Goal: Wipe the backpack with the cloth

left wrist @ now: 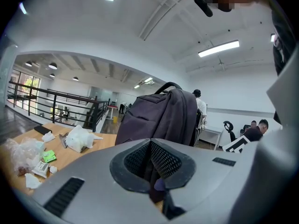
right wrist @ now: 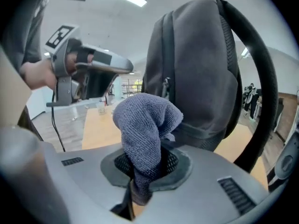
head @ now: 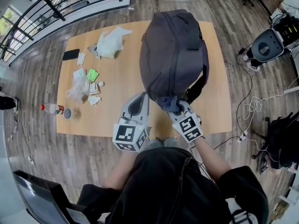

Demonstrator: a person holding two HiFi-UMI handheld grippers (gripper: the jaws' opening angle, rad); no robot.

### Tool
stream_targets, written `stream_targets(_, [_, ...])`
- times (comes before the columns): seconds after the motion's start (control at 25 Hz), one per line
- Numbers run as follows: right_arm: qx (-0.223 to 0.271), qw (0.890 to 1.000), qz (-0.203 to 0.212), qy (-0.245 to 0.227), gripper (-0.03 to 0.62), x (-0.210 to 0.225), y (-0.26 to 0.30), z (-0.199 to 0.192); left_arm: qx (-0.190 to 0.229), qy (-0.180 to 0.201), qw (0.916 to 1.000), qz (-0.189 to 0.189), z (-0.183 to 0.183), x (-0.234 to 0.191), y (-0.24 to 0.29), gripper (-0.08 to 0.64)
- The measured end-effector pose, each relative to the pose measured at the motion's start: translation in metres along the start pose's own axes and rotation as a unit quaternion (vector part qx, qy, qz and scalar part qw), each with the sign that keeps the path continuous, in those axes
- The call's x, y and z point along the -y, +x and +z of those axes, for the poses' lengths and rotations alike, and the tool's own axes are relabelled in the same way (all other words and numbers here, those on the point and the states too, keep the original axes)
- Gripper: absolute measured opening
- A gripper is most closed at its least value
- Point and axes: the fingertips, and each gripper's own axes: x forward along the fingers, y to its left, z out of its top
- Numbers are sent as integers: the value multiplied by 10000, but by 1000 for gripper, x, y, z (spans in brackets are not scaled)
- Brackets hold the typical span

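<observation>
Nearest to the person, the right tool [right wrist: 140, 174] has its jaws pressed on a grey-blue cloth [right wrist: 142, 122]. The cloth is pinched at its lower part and stands up from the jaws in a thick bunch. It is just at the near, low side of the dark backpack [head: 173, 50], but I cannot tell if it touches the fabric. The left tool [left wrist: 152, 169] is beside it, with its jaws pressed together and nothing between them that I can make out. It points at the same near side of the backpack.

The backpack seems to stand upright on the wooden surface [head: 117, 101], with one strap [right wrist: 254, 73] hanging at its right.

I think the main risk is that the backpack tips or slides away when the cloth pushes, because no tool holds it. The bunched cloth may also slip out of the jaws if it drags hard, or the strap may catch the right tool.

Farther left lie a plastic bag [head: 110, 43], a phone [head: 71, 54] and a bottle [head: 51, 108], well apart from the backpack.
</observation>
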Motion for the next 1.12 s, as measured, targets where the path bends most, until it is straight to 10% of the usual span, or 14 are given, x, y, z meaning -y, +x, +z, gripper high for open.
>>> stream_targets(0.24, [268, 9994, 159, -141, 49, -18, 35, 8, -20, -16, 10000, 88, -1, -5, -3, 11])
stream_targets(0.52, [-1005, 9910, 762, -452, 49, -42, 66, -101, -78, 14, 10000, 41, -6, -1, -2, 11])
stream_targets(0.76, [-1299, 9911, 225, -208, 49, 7, 41, -123, -58, 40, 10000, -58, -3, 5, 2, 11])
stream_targets(1.12, [319, 9913, -982, -821, 49, 77, -65, 44, 5, 26, 9997, -244, 2, 16, 10, 11])
